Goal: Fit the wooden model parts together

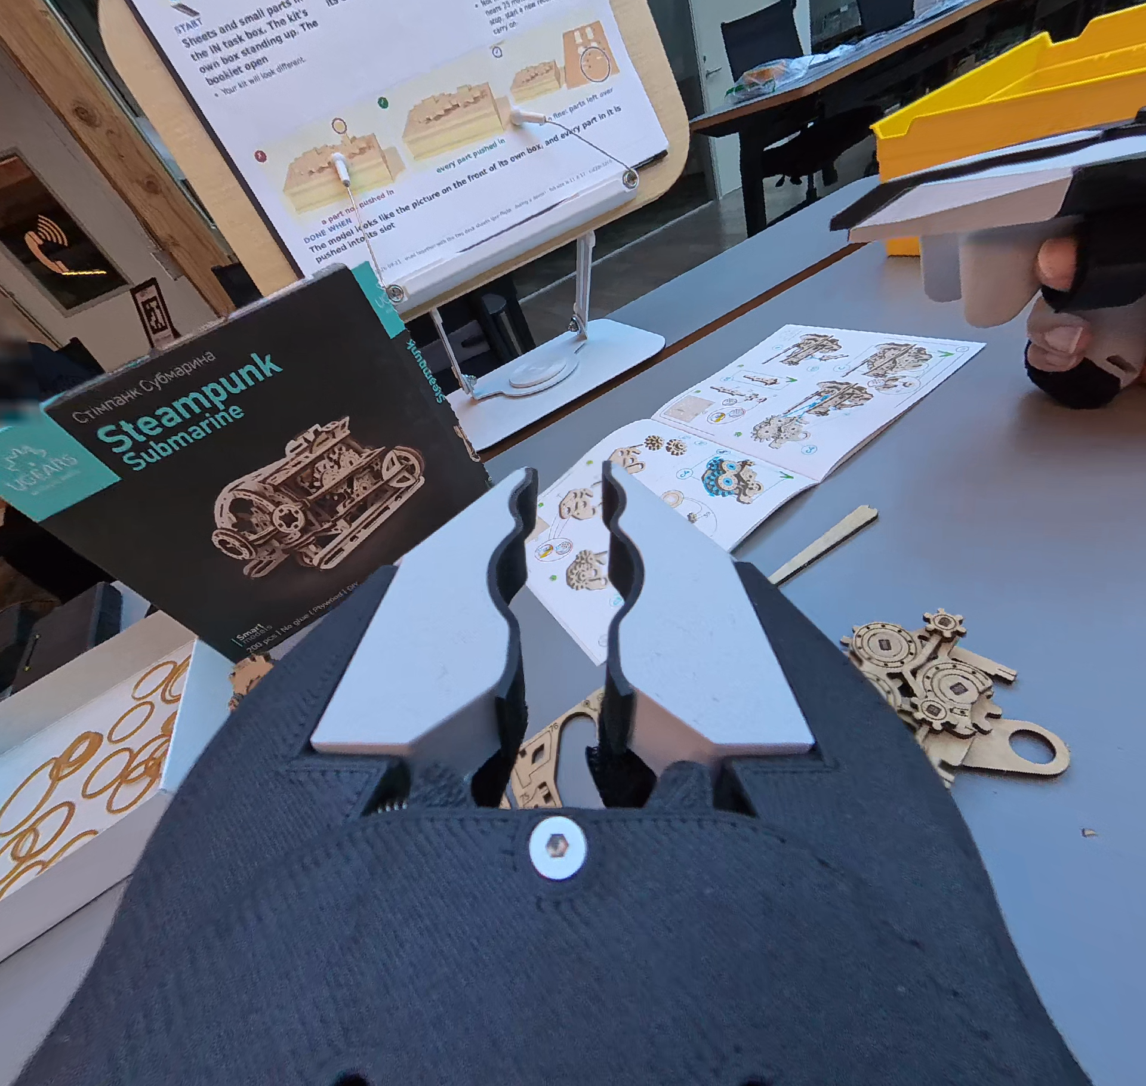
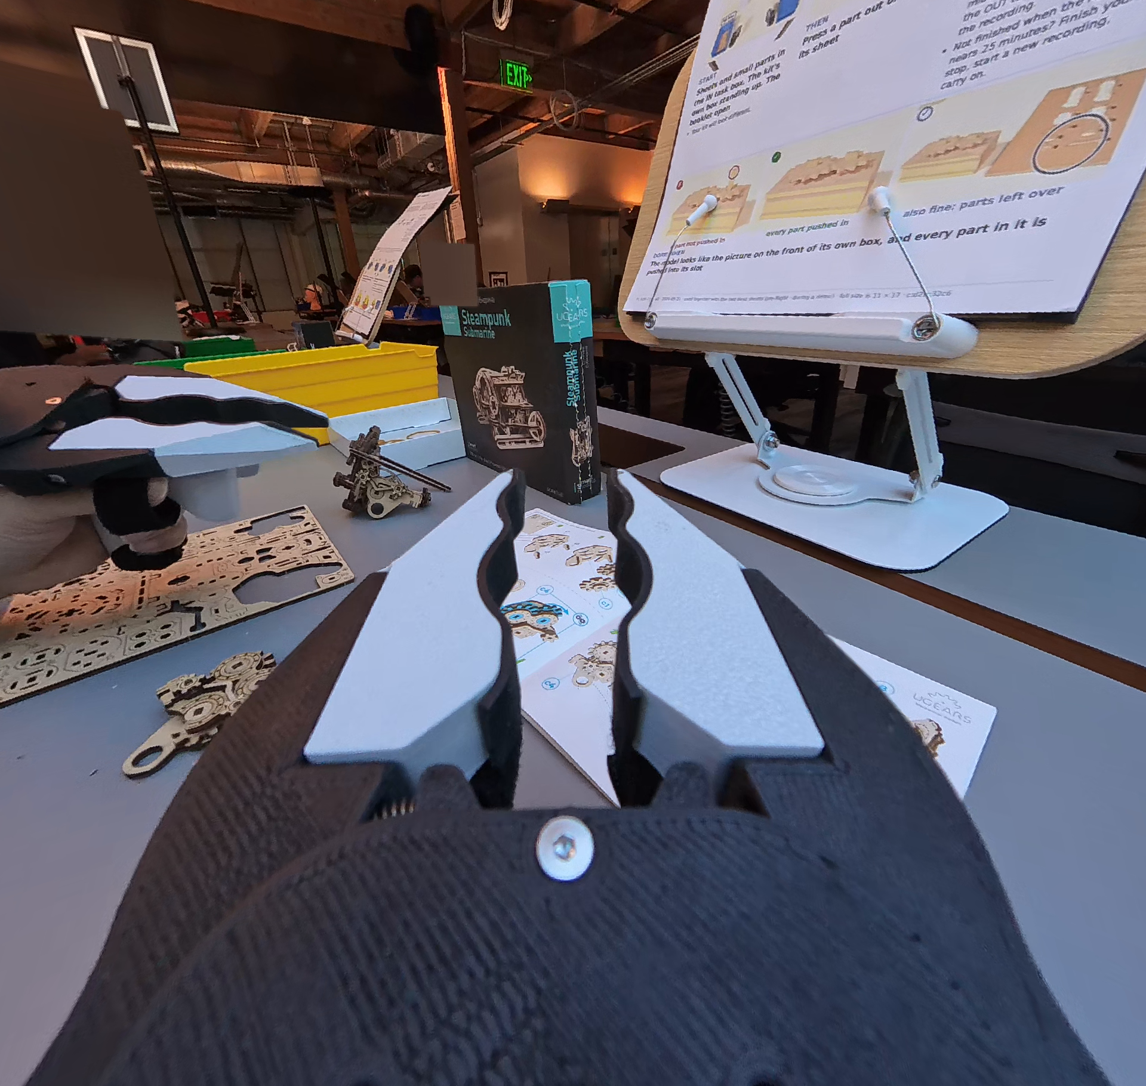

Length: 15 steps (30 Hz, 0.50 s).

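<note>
While the smooth grey table (image 2: pixel 1054 560) lies flat and wide, the thin wooden sheet (image 2: pixel 155 585) full of cut holes rests at its left edge, under the left gripper (image 2: pixel 310 427). The flat gear piece (image 2: pixel 198 703) with bumpy teeth and a round loop sits on bare table near the open paper booklet (image 2: pixel 558 622) — apart from both. Both grippers are empty with jaws a little apart — the right gripper (image 2: pixel 564 486) over the booklet.
</note>
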Available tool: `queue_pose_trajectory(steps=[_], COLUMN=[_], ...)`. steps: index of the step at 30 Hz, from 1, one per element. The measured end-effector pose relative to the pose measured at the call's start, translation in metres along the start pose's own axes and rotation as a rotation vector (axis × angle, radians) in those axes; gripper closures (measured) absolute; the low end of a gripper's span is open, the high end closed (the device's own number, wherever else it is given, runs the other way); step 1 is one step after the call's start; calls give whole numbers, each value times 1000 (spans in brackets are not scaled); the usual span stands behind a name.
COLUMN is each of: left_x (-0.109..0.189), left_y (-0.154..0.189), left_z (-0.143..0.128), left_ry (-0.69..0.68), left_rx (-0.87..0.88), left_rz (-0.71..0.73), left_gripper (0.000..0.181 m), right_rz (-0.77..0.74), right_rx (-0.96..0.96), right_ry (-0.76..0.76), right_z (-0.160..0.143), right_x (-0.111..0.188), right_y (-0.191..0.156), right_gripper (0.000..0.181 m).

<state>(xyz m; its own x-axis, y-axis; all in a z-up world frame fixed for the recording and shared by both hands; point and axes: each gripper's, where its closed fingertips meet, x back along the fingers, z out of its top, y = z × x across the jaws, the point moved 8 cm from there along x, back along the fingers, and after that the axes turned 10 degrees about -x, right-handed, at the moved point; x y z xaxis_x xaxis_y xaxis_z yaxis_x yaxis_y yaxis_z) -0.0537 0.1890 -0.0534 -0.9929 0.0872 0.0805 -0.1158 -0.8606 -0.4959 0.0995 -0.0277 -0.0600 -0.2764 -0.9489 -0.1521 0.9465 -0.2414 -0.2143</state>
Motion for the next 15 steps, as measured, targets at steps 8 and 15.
queue_pose_trajectory(steps=[8, 15], left_x=[-1, 21], left_y=[6, 20], left_z=[7, 31], left_ry=[37, -11], left_rx=[98, 105], left_rz=[-138, -326], left_gripper=[155, 151], right_rz=[-173, -142], right_rx=[330, 419], right_ry=[87, -174], right_z=[56, 15], right_x=[40, 97], right_y=[-12, -38], right_gripper=[154, 146])
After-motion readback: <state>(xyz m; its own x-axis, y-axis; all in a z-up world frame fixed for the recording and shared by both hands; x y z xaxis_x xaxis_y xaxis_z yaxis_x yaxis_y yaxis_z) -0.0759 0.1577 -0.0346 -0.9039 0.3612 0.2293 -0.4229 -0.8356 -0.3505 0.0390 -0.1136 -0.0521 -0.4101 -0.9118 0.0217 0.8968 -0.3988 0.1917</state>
